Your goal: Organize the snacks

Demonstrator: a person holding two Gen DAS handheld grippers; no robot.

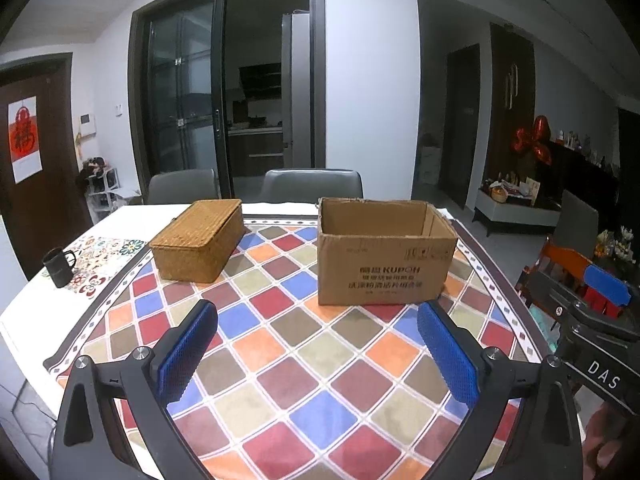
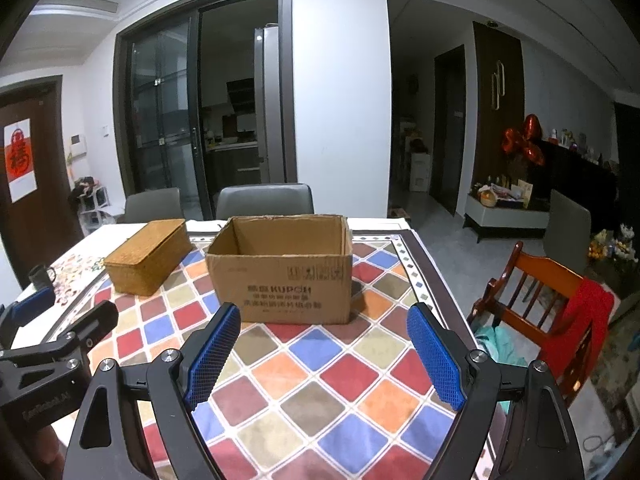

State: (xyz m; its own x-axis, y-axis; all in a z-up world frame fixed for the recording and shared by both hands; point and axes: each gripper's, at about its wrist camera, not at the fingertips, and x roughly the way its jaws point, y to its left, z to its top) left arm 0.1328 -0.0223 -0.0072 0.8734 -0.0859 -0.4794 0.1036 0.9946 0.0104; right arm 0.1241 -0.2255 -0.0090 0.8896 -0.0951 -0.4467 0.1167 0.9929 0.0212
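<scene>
I hold my left gripper (image 1: 318,322) and right gripper (image 2: 323,322) spread wide over the desk (image 1: 304,364), pinching nothing, near the cardboard box (image 2: 280,280).

Dark mug (image 1: 59,266), grey chairs (image 1: 313,185), red balloon (image 1: 534,140)

One cardboard box (image 1: 384,256), one wicker basket (image 1: 198,240), one mug (image 1: 58,266), two grey chairs (image 1: 312,186).

Left gripper (image 1: 318,316) and right gripper (image 2: 322,320): black angular arms; blue dimpled pads (image 2: 212,354) inside each finger; silver screws behind them.
</scene>
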